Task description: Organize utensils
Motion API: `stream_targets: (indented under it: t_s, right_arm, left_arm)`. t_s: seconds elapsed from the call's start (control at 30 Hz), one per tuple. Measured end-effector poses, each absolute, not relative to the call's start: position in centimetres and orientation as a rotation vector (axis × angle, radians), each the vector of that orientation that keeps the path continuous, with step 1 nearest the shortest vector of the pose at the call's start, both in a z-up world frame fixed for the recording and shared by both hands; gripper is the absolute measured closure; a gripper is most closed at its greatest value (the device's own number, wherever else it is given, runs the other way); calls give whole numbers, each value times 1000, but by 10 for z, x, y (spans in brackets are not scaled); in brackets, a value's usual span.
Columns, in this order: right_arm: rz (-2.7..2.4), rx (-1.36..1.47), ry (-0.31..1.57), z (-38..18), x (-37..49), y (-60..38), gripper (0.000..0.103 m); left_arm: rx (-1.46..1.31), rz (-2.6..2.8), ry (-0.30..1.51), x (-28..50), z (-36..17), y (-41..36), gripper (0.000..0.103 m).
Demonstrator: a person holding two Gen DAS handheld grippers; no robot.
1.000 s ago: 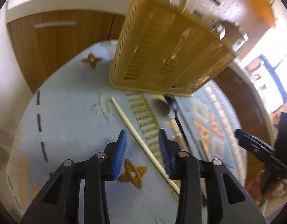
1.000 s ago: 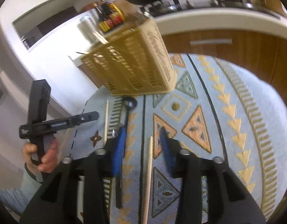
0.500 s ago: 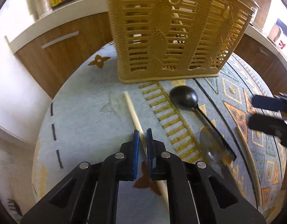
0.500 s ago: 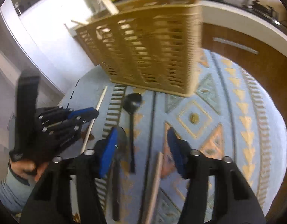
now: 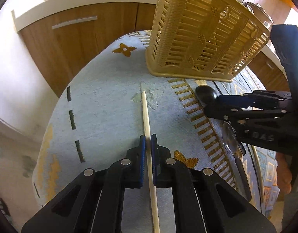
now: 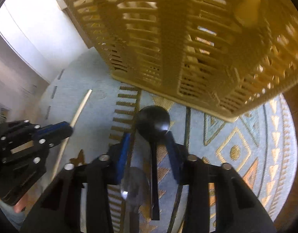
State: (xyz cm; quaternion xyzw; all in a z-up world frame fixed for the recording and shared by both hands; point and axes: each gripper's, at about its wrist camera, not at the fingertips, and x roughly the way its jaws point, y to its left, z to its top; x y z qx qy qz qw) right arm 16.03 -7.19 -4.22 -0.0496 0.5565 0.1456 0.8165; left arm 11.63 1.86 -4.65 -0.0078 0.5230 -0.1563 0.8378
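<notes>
Left gripper [image 5: 148, 151]: clamped on chopstick [image 5: 145, 114]; shaft runs along fingers
Right gripper [image 6: 149, 153]: jaws just closing, narrow, astride black spoon [image 6: 153, 124] handle; not yet pressing
Basket [image 5: 203, 33]: just beyond both

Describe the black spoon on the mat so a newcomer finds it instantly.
Find the tall beige slatted basket on the patterned mat. Just before its base lies the black spoon, bowl toward the basket, between the right hand-held gripper's open jaws. Its neighbour, the clear spoon, is transparent.

Bright daylight, fisheye warp (basket blurred)
</notes>
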Motion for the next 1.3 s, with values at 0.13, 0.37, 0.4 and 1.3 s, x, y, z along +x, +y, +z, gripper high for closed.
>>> stream_targets:
  t_s: [0.13,0.37,0.4,1.3]
  right_arm:
    - [307,-107,1187,-42,162,-72,98]
    - [421,-16,1058,-17,120,-103,98]
    - [439,-8,1020,-9,108,-107,98]
    - [230,36,345,118,159,-185,98]
  left_arm:
    - [-48,-358,1084,121,-44,18,99]
    - [-130,-408,967,111,-24,27,100]
    - [-146,-419,944,108,-19,29,100]
    - [-345,-395,100,142,152,-44,100]
